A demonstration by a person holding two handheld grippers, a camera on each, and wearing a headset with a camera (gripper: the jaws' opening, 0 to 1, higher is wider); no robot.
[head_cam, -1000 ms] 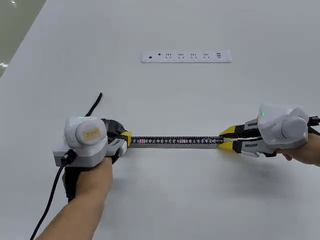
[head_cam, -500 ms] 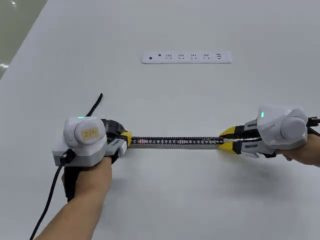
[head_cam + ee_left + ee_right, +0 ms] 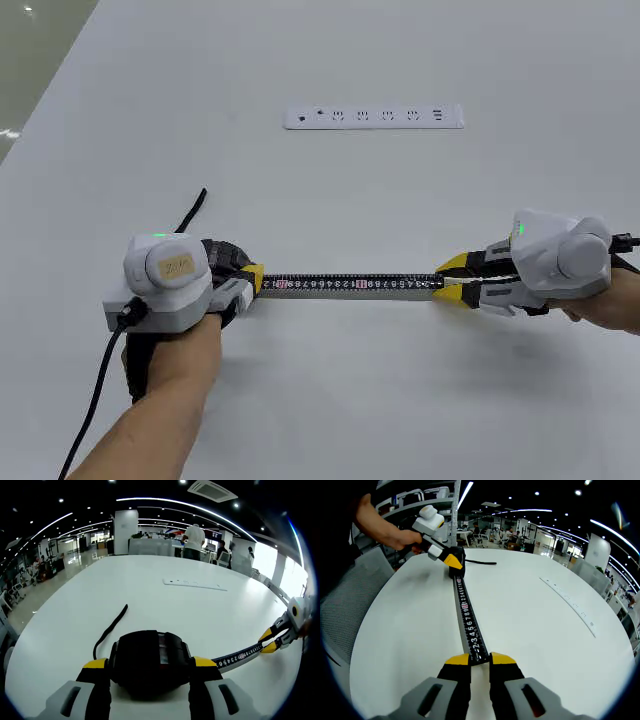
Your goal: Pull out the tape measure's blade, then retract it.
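Note:
The black tape measure case (image 3: pixel 149 661) sits on the white table, clamped between the yellow-tipped jaws of my left gripper (image 3: pixel 250 279). Its blade (image 3: pixel 350 284) runs out flat across the table to the right, numbers up. My right gripper (image 3: pixel 447 279) is shut on the blade's end; in the right gripper view the blade (image 3: pixel 468 620) stretches from my right gripper (image 3: pixel 479 658) away to the case (image 3: pixel 456 562). The case's black wrist strap (image 3: pixel 111 625) trails on the table beyond it.
A white power strip (image 3: pixel 373 116) lies farther back on the table (image 3: pixel 330 400). A black cable (image 3: pixel 95 400) hangs from the left gripper near the front edge. Bare tabletop lies around the blade.
The right gripper has crept a little to the left with the blade's end, shortening the exposed blade slightly. The left gripper and case have stayed nearly still.

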